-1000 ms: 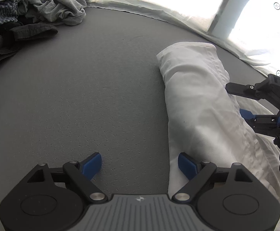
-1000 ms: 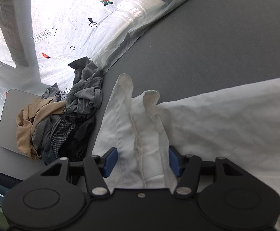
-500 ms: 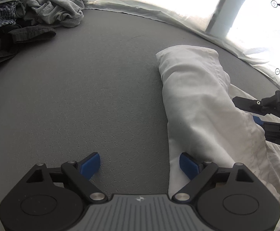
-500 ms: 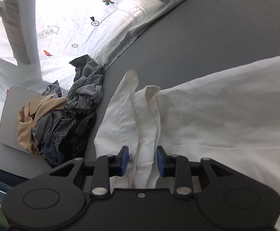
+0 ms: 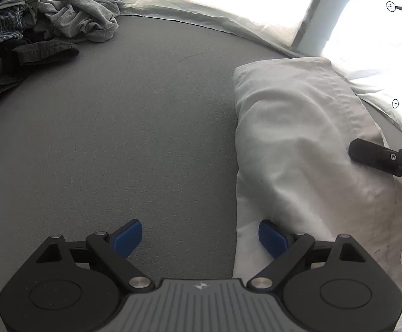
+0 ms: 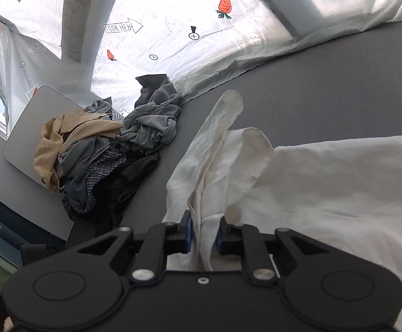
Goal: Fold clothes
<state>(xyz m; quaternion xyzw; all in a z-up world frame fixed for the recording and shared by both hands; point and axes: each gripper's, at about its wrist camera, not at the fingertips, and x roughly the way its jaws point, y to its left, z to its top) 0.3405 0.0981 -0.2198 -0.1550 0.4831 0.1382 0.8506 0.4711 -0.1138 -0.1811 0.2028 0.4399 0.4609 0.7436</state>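
The right gripper (image 6: 203, 235) has just closed on a bunched fold of the white garment (image 6: 325, 182) between its jaws, probably starting a fold, while the left gripper (image 5: 199, 235) gapes empty beside its edge.

Left gripper (image 5: 199, 235): black linkage arms, blue pads (image 5: 126, 234), silver pivot screws, two round black housings, grey ribbed centre plate with a small white logo. Right gripper (image 6: 203, 234): same build but an all-black body, blue pads, silver pivot screws, one small screw at centre. In the left view its finger shows as a black bar with a small screw.
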